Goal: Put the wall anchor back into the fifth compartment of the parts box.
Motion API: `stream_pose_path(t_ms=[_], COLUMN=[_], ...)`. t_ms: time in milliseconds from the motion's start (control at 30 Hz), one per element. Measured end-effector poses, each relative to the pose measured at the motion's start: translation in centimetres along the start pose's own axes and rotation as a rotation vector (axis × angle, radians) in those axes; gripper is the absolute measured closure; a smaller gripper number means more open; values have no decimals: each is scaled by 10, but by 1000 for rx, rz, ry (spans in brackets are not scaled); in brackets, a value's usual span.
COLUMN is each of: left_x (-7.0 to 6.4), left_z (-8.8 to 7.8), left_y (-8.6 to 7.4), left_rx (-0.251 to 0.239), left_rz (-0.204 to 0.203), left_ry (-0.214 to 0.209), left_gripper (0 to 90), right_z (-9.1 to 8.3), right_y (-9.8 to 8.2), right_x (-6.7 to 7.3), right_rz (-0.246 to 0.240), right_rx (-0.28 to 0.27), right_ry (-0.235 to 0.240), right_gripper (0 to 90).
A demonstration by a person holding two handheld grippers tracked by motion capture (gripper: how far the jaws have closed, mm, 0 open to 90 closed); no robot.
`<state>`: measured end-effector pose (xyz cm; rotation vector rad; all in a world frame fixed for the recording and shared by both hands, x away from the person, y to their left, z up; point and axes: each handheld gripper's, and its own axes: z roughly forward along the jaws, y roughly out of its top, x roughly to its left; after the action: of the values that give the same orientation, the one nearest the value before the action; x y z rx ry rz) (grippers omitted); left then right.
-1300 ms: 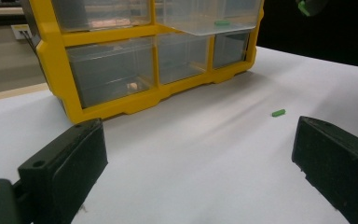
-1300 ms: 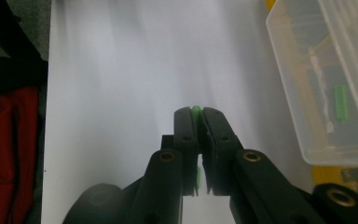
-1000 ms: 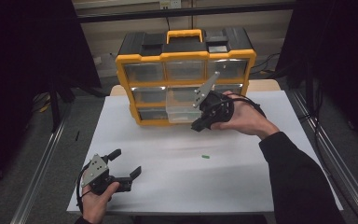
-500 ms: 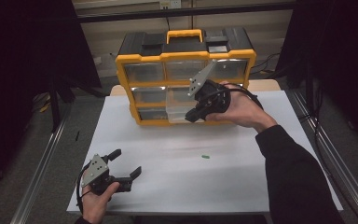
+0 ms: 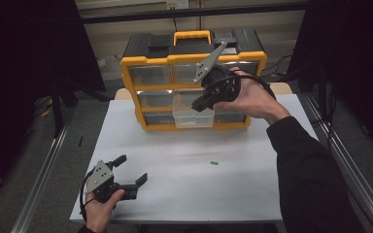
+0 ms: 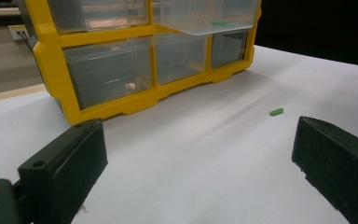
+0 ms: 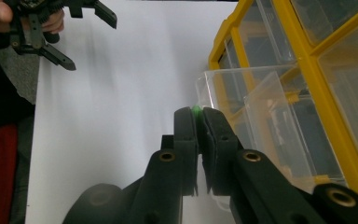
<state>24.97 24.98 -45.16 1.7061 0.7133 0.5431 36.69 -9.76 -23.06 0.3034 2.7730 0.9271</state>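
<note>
The right gripper point(image 7: 199, 122) grasps a green pellet point(image 7: 196, 110) above the pulled-out drawer point(image 5: 193, 116) at the table's point(image 5: 175, 194) far edge. The left gripper point(image 5: 131, 175), jaws released, rests near the front-left corner.

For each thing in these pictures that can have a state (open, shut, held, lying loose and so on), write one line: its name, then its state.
Right gripper: shut on a small green piece, held above the open drawer.
Left gripper: open, nothing between its fingers, low over the table.
Clear drawer: pulled out of the organiser.
Yellow organiser: upright, other drawers pushed in.
Loose green piece: lying on the table.
</note>
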Motion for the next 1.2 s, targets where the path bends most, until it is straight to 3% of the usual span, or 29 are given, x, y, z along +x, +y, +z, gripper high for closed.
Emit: stream_pose_path(t_ms=[167, 500, 633, 1200], left_x=[0, 0, 0, 0], left_z=[0, 0, 0, 0], left_y=[0, 0, 0, 0], left_rx=[1, -8, -8, -7], left_rz=[5, -7, -9, -10], left_ry=[-6, 0, 0, -3], left_gripper=[31, 31, 31, 31], right_z=[0, 4, 9, 29], right_y=[4, 15, 15, 10], right_x=[-7, -21, -27, -49], right_rz=[14, 59, 91, 137], right_rx=[-10, 36, 55, 149], right_ry=[-26, -52, -61, -87], right_gripper=[847, 847, 847, 847])
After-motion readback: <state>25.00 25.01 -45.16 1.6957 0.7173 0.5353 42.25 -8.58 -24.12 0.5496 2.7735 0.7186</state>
